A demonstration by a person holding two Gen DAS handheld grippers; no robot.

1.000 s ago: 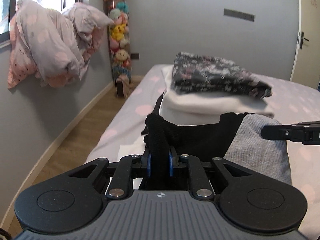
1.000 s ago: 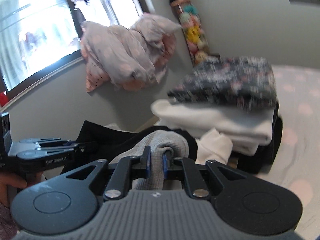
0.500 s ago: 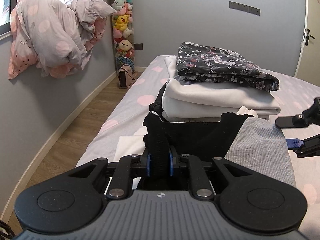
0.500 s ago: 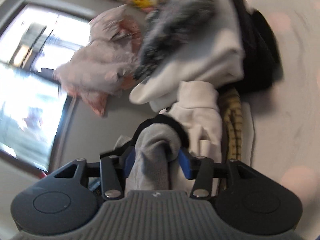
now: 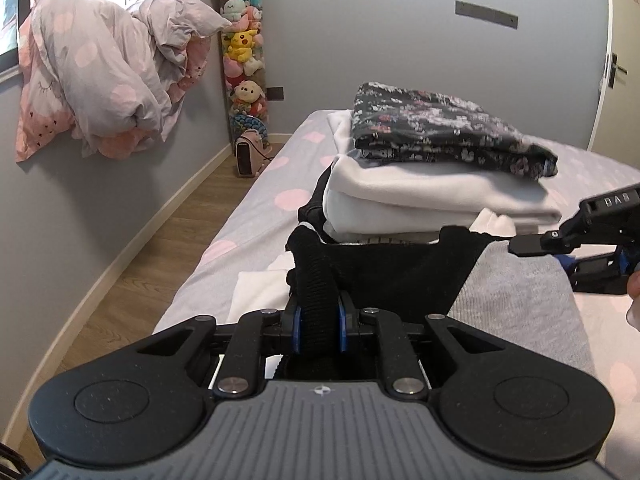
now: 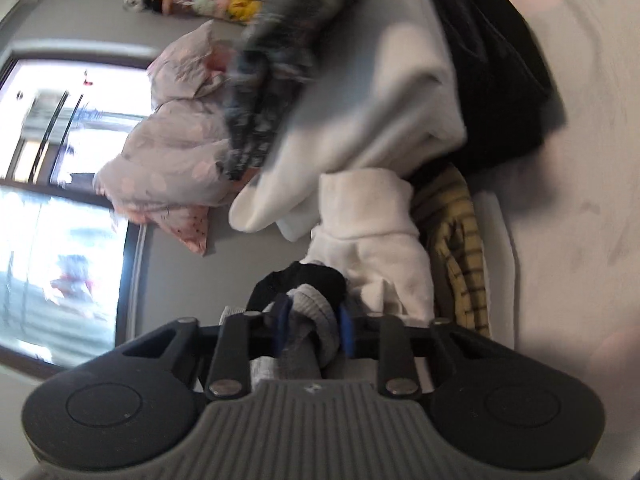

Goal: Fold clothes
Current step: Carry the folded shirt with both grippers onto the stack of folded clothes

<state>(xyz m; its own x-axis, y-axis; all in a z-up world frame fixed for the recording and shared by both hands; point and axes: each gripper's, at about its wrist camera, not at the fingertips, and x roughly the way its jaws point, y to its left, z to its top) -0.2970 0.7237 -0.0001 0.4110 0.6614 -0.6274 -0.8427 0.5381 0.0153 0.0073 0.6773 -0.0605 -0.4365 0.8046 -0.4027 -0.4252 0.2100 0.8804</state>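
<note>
My left gripper (image 5: 319, 326) is shut on the black ribbed edge of a black-and-grey garment (image 5: 516, 300) spread on the bed. My right gripper (image 6: 313, 330) is rolled on its side; its jaws stand apart with the garment's grey edge (image 6: 314, 312) lying between the pads. It also shows at the right of the left wrist view (image 5: 560, 252), above the grey part. Behind stands a stack: a dark floral piece (image 5: 444, 128) on folded white cloth (image 5: 420, 196), with black (image 6: 500, 80) and yellow striped (image 6: 460, 240) pieces below.
The bed (image 5: 256, 216) has a grey sheet with pink dots. A bundled duvet (image 5: 100, 72) hangs at the window on the left wall. A column of plush toys (image 5: 242, 52) and a small heater (image 5: 248, 156) stand on the wood floor (image 5: 160, 248).
The right gripper has rolled onto its side and its jaws have opened from a tight grip on the grey edge. The left gripper has kept its hold and barely moved.
</note>
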